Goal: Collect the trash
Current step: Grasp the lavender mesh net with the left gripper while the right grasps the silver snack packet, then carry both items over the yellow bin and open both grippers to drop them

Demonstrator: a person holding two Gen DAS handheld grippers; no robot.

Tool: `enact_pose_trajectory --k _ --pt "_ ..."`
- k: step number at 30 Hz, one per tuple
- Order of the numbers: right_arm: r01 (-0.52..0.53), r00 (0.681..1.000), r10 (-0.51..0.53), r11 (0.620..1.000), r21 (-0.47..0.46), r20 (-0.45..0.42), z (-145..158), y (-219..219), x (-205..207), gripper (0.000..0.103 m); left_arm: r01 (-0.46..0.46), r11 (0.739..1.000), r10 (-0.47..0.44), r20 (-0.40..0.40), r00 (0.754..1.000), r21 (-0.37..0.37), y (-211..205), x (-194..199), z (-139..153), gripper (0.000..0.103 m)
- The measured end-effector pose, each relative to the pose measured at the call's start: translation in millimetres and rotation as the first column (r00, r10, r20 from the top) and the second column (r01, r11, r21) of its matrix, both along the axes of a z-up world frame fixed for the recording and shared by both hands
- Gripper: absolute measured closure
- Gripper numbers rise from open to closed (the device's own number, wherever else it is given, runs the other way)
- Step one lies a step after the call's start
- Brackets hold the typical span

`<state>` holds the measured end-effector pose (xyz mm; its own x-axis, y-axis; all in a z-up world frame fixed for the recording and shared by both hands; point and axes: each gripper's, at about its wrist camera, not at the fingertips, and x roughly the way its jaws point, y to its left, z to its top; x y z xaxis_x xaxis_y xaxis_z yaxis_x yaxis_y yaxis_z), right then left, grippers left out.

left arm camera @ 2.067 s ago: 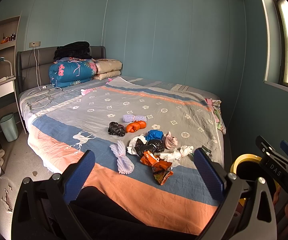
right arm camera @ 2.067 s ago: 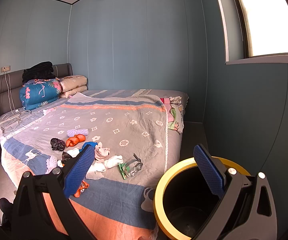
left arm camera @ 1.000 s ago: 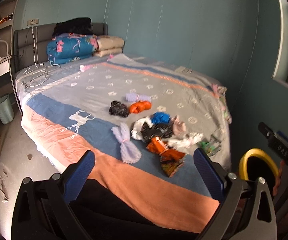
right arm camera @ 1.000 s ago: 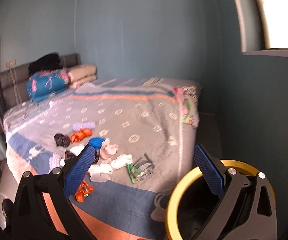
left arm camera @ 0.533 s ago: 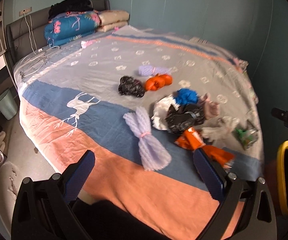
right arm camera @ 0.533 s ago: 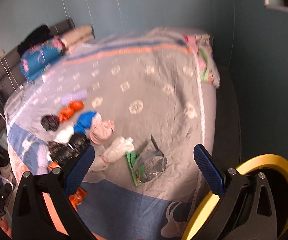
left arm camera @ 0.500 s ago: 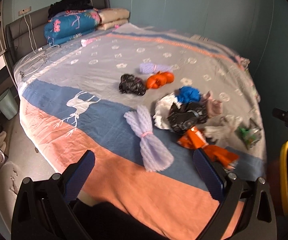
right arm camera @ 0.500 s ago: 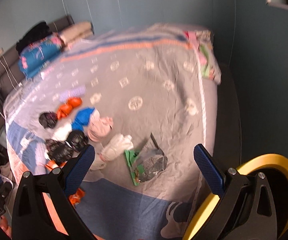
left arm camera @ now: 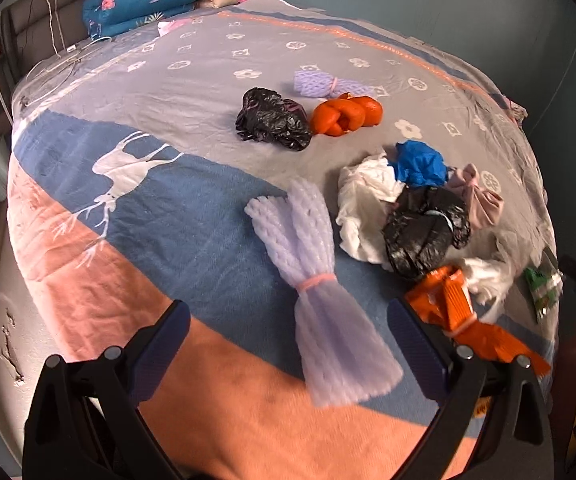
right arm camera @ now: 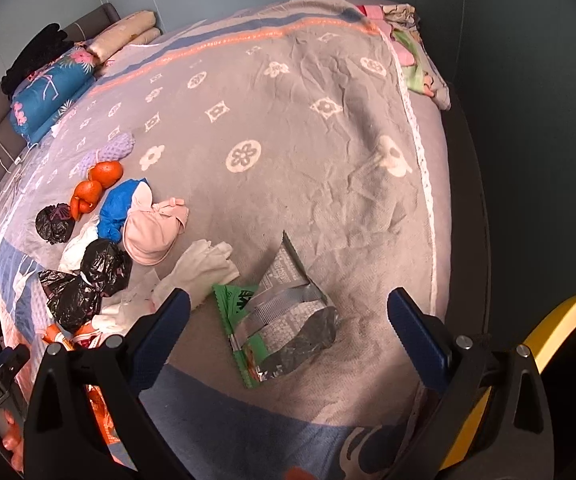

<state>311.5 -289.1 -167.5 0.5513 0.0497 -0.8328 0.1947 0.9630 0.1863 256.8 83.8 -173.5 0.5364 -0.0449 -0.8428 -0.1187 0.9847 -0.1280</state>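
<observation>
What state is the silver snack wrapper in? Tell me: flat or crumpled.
Mostly flat. The silver snack wrapper lies opened out on the bedspread, creased, its foil inside facing up, between the open right gripper fingers.

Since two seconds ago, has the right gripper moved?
Yes. The right gripper has tipped down and come closer to the bed: the window is gone from view, and the foil wrapper now lies between its open jaws.

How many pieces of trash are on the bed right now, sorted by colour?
Purple foam nets: 2
Black bags: 2
Orange: 2, a knotted bag and a wrapper
White: 2, a bag and a crumpled piece
Blue bag: 1
Pink bag: 1
Green and silver packet: 1
Total: 11
</observation>
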Motion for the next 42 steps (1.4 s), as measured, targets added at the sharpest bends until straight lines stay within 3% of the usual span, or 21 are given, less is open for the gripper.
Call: enact_pose_trajectory --k 5,7,14,16,19,21,30,42 --pt "0.020 0.999 -0.017 0.998 0.061 -0.047 -12.0 -5.4 5.2 0.008 0.009 1.000 -0.008 0.021 1.000 -0.019 -2.5 5.8 -6.7 0.008" --pt "0.009 0.998 -0.006 0.997 0.070 -0.055 -14.5 -3.1 6.6 0.015 0.018 1.000 -0.018 0.031 0.999 0.002 -6.8 7.1 -10.0 0.011" --pt "-0.028 0.996 0.037 0.995 0.101 -0.083 -23.5 5.0 11.9 0.030 0.017 0.999 -0.017 0.005 1.000 -0.039 -7.0 11.3 -28.2 0.037" --pt "-0.032 0.995 0.042 0.993 0.110 -0.092 -26.1 5.0 12.2 0.046 0.022 0.999 -0.022 0.004 1.000 -0.025 -9.4 13.5 -30.7 0.051" --pt "-0.049 0.993 0.064 0.988 0.144 -0.101 -29.7 6.2 13.0 0.057 0.028 0.999 -0.028 0.009 1.000 -0.040 -9.5 13.9 -32.0 0.068" --pt "-0.071 0.993 0.084 0.986 0.151 -0.083 -27.0 9.4 12.0 0.082 0.027 0.999 -0.027 0.020 0.999 -0.047 -9.6 12.9 -30.3 0.071" --pt "-0.147 0.989 0.150 0.976 0.163 -0.005 -13.4 22.0 3.8 0.082 -0.015 0.989 0.023 0.055 0.998 -0.147 10.4 3.6 -24.0 0.075" --pt "-0.262 0.960 0.243 0.955 0.142 0.140 62.8 36.7 -56.6 0.082 -0.003 0.982 0.038 0.187 0.982 -0.187 19.0 -23.9 23.4 0.075"
